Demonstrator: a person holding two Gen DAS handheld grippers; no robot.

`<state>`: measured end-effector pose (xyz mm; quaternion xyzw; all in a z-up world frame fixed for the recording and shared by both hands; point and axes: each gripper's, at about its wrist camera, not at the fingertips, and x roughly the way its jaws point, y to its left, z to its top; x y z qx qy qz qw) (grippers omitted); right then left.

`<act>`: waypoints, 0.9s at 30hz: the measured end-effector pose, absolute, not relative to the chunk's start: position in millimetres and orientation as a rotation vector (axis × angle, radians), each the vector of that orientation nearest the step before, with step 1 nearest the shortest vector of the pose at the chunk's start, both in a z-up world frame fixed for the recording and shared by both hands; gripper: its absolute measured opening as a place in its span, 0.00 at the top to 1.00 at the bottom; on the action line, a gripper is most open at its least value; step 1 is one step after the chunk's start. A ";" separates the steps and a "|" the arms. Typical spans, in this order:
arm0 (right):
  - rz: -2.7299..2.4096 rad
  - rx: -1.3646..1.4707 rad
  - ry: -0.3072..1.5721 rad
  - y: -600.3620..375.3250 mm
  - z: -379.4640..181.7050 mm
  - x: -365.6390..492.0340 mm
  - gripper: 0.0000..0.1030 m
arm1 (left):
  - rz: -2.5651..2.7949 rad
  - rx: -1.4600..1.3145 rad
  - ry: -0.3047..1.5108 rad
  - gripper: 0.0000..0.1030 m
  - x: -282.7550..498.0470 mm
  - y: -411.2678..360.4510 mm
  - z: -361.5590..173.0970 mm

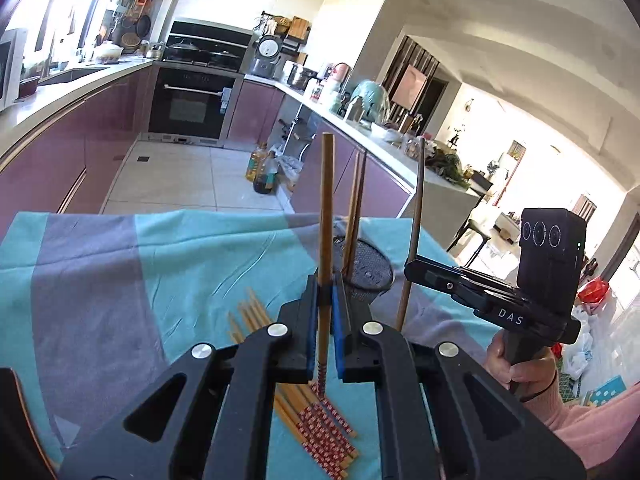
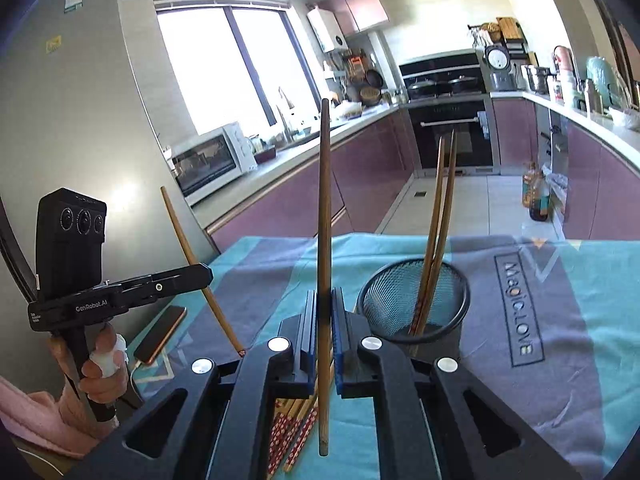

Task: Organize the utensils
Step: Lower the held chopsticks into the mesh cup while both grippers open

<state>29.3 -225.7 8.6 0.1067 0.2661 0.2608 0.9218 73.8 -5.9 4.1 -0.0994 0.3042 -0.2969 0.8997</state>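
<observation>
Chopstick pinched upright in each gripper.
Left gripper [image 1: 327,300] and right gripper [image 2: 324,312] beside cup [image 2: 412,300], above loose chopsticks [image 1: 320,428].

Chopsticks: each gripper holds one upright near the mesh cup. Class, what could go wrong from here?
1. The left gripper grips its chopstick near the lower end, so it may tilt and miss the mesh cup.
2. The right gripper's chopstick could knock the two chopsticks in the cup or tip the cup.
</observation>
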 end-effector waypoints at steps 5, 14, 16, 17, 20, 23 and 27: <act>0.496 0.229 0.476 -241.2 28.1 39.3 0.94 | -0.640 -0.208 0.567 0.93 86.1 -19.5 29.4; 0.438 0.238 0.370 -262.8 54.1 54.4 0.94 | -0.685 -0.195 0.441 0.93 100.0 -45.2 79.5; 0.430 0.244 0.363 -265.4 56.1 59.2 0.94 | -0.679 -0.177 0.433 0.93 104.1 -54.0 84.9; 0.425 0.245 0.363 -265.7 55.7 62.7 0.94 | -0.677 -0.167 0.437 0.93 106.3 -58.3 85.1; 0.398 0.239 0.364 -263.4 49.9 70.8 0.94 | -0.668 -0.142 0.468 0.93 113.4 -72.2 77.9; 0.383 0.242 0.383 -262.1 39.2 79.4 0.94 | -0.653 -0.110 0.507 0.93 116.3 -82.2 68.0; 0.361 0.241 0.428 -259.7 21.5 88.4 0.95 | -0.637 -0.071 0.558 0.93 121.7 -94.9 50.5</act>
